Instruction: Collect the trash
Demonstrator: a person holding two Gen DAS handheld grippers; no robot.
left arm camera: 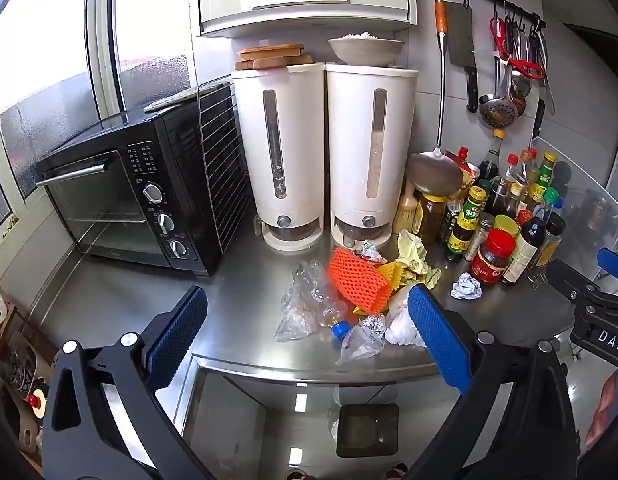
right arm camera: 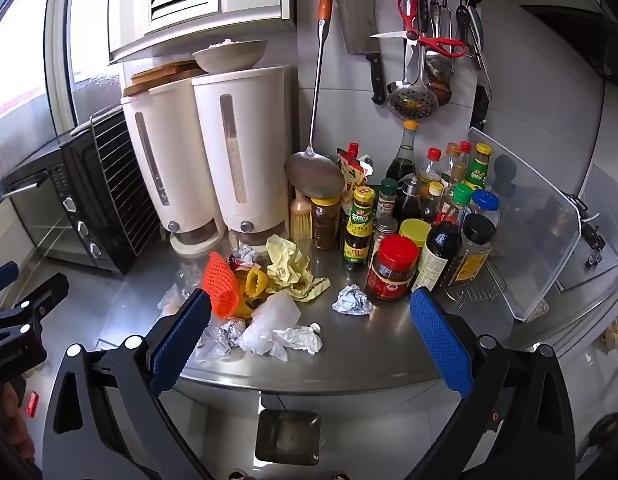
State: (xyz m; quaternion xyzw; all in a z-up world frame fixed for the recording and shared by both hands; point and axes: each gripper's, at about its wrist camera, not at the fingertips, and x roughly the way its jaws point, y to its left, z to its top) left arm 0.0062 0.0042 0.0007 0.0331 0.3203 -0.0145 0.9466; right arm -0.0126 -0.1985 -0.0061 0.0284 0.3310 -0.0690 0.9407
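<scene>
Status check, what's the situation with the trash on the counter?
Left gripper open, empty. Right gripper open, empty. Trash pile untouched on counter; foil ball apart, beside red-lidded jar. Bin below.

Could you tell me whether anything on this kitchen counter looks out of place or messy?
Yes: a heap of litter lies on the steel counter before the white dispensers, including an orange foam net, crumpled yellow wrapper and crushed plastic bottle. One foil ball sits apart, beside the red-lidded jar.

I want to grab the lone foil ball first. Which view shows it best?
The right wrist view: the foil ball sits unobstructed between the open fingers. The left wrist view shows it smaller, off to the right.
</scene>
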